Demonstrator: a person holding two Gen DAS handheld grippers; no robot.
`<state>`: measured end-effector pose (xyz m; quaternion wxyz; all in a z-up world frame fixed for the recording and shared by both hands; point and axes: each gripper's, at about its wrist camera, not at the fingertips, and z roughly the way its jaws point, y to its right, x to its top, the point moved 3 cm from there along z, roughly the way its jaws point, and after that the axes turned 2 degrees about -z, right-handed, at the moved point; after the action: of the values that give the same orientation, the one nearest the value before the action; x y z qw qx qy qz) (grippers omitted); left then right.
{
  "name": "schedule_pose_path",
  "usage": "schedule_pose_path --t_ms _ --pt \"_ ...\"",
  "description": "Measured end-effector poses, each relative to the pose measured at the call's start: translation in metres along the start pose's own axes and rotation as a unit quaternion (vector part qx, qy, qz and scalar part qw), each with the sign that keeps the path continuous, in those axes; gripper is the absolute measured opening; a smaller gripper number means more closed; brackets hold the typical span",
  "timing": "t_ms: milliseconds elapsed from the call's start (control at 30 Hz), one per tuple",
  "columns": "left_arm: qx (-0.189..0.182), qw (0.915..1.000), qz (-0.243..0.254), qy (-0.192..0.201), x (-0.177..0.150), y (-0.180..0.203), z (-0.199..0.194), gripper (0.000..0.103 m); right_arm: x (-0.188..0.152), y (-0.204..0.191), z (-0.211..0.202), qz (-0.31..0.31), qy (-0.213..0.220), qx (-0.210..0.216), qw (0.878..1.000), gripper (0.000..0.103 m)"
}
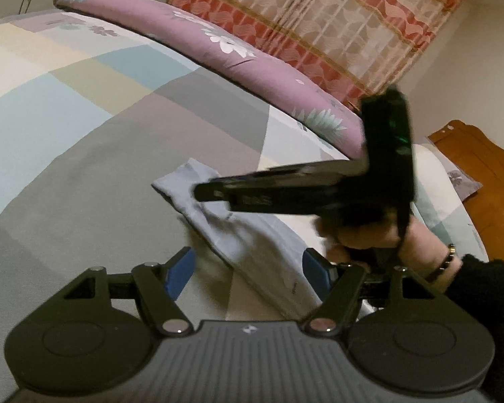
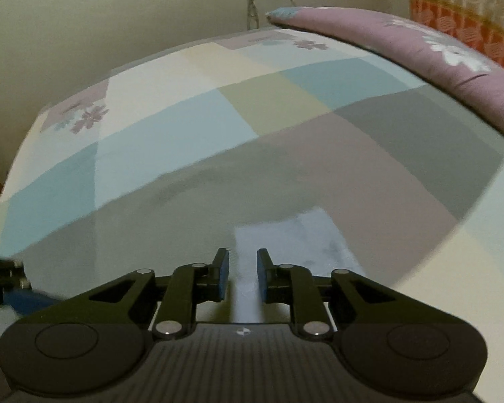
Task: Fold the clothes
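a pale blue garment [image 1: 252, 235] lies mid-bed on the patchwork sheet [image 1: 84, 117]. soft and limp, likely best pinched at a hem corner. left gripper [image 1: 248, 268] gapes wide above it; right gripper [image 2: 242, 275] narrowly parted, gripping nothing.

Surface: my tools hang over a bed under a patchwork cotton sheet [image 2: 171, 134] of grey, pale-blue, cream and olive blocks, floral squares toward its far side.

On it, near me: a pale blue-grey folded fabric garment [image 1: 252, 235] lying flat on the grey block.

On it, far edge: a long mauve quilt with white flowers [image 1: 218, 43], running along the sheet beside the curtained wall.
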<state>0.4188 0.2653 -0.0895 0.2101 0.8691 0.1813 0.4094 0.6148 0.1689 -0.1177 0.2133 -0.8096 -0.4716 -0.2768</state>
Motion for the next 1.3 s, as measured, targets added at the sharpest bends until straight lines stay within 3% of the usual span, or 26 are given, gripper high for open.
schedule_pose_path --t_ms 367,567,733,833,1033,1167,1300 --pt "-0.027 0.9965 0.07 -0.036 -0.02 0.059 0.022 0.071 -0.1 0.056 -0.104 0.05 -0.022 -0.1 0.993 0.021" --pt "-0.036 0.9878 0.132 -0.075 -0.049 0.102 0.045 0.071 -0.173 0.065 -0.166 0.087 -0.034 -0.142 0.986 0.021" --pt "-0.054 0.9707 0.205 -0.113 -0.088 0.148 0.062 0.071 -0.238 0.07 -0.214 0.13 -0.046 -0.172 0.975 0.021" --pt "-0.07 0.9568 0.248 -0.134 -0.116 0.174 0.069 0.071 -0.273 0.069 -0.241 0.154 -0.048 -0.195 0.967 0.022" --pt "-0.116 0.9281 0.311 -0.17 -0.167 0.209 0.079 0.072 -0.341 0.058 -0.282 0.212 -0.041 -0.203 0.955 0.023" --pt "-0.126 0.9173 0.331 -0.181 -0.19 0.214 0.085 0.072 -0.377 0.046 -0.297 0.244 -0.029 -0.199 0.949 0.027" --pt "-0.145 0.9114 0.342 -0.178 -0.202 0.215 0.088 0.088 -0.401 0.037 -0.304 0.264 -0.011 -0.205 0.942 0.03"
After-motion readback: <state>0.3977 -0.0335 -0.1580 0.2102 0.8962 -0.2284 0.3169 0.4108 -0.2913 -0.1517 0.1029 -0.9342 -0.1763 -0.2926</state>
